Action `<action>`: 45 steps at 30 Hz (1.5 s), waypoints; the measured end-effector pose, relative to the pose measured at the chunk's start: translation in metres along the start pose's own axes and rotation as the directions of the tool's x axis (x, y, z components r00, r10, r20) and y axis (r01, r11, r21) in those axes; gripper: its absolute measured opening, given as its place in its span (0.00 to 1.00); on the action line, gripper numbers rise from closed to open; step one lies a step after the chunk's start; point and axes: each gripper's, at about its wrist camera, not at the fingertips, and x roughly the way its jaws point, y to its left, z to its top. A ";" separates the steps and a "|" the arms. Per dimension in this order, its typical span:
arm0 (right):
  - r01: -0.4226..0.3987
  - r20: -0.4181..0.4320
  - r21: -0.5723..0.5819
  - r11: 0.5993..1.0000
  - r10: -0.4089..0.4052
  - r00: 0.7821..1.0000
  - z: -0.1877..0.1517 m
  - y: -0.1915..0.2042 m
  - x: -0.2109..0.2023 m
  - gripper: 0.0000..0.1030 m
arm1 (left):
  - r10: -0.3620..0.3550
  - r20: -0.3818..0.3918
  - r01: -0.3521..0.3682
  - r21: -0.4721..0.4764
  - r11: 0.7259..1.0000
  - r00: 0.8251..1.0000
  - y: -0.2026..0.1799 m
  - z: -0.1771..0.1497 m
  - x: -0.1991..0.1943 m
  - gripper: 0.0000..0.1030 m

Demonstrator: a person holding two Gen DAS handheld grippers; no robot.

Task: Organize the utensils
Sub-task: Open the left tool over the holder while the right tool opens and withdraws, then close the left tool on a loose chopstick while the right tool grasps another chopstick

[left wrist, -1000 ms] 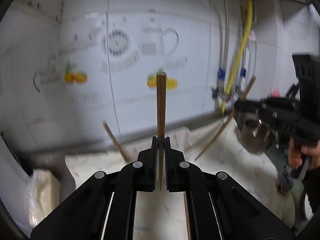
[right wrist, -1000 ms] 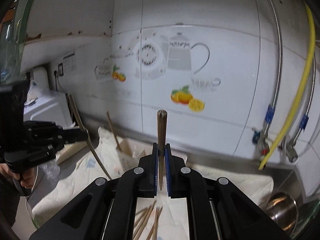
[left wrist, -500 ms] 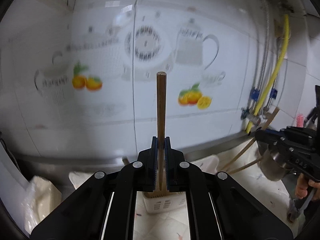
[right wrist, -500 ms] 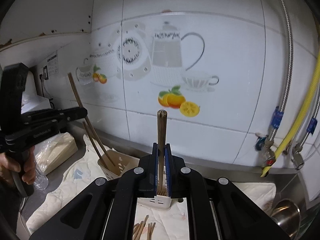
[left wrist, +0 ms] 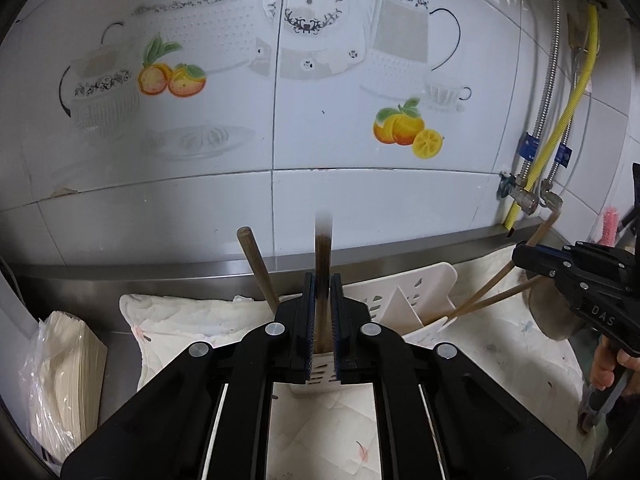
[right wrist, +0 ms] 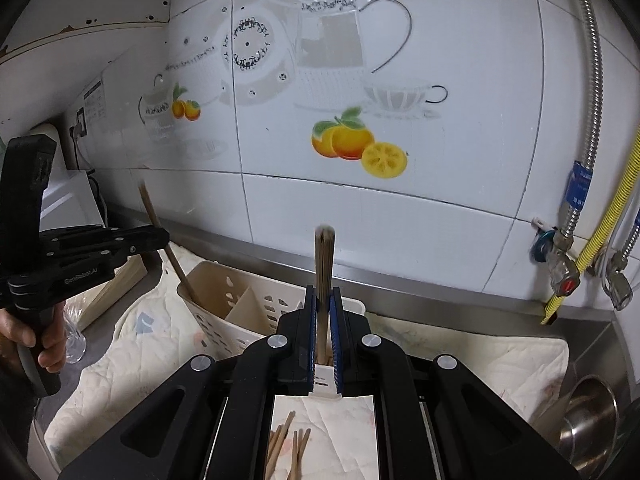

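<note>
A white plastic utensil caddy (left wrist: 404,300) (right wrist: 236,308) with a divider stands on a padded cloth by the tiled wall. My left gripper (left wrist: 322,320) holds a brown chopstick (left wrist: 322,256) upright between its jaws, blurred, over the caddy's left compartment. Another chopstick (left wrist: 256,268) leans in that compartment. My right gripper (right wrist: 323,320) holds a chopstick (right wrist: 323,268) upright over the caddy's right end. In the left wrist view the right gripper (left wrist: 520,258) shows with chopsticks reaching into the caddy. Several loose chopsticks (right wrist: 288,452) lie on the cloth.
A steel ledge (left wrist: 160,272) runs along the wall. A bag of paper (left wrist: 68,376) lies at the left. A steel bowl (right wrist: 588,420) sits at the right. Hoses and valves (right wrist: 576,256) hang on the right wall. A white appliance (right wrist: 60,196) stands at far left.
Both grippers have moved forward and down toward the caddy. The chopsticks in both now sit lower between the jaws and appear blurred, their lower ends reaching the caddy.
</note>
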 end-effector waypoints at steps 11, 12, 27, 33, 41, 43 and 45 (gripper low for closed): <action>0.003 0.057 -0.001 1.000 -0.003 0.998 0.000 0.002 -0.031 0.17 | 0.020 0.048 -0.019 -0.005 1.000 0.999 -0.003 -0.004 -0.037 0.52; 0.003 0.063 -0.003 1.000 -0.003 0.998 -0.001 0.003 -0.036 0.18 | 0.022 0.053 -0.021 -0.004 1.000 0.998 -0.003 -0.006 -0.041 0.56; -0.002 -0.009 -0.023 1.000 0.002 1.000 -0.108 0.031 -0.071 0.29 | 0.050 0.050 -0.048 -0.032 0.998 0.997 -0.009 -0.091 -0.090 0.93; -0.008 -0.086 0.005 1.000 0.009 0.996 -0.160 0.034 -0.071 0.29 | 0.048 0.010 -0.048 -0.064 0.997 0.999 -0.007 -0.129 -0.097 0.95; -0.004 -0.206 0.027 1.000 0.009 0.978 -0.225 0.041 -0.063 0.29 | 0.059 -0.047 -0.062 -0.069 0.996 0.997 -0.010 -0.171 -0.099 0.95; -0.004 -0.230 0.045 0.999 0.014 0.973 -0.238 0.040 -0.060 0.29 | 0.066 -0.061 -0.069 -0.052 0.996 0.996 -0.014 -0.181 -0.099 0.95; -0.005 -0.245 0.062 0.998 0.020 0.969 -0.246 0.039 -0.058 0.27 | 0.066 -0.070 -0.069 -0.048 0.996 0.995 -0.016 -0.186 -0.098 0.95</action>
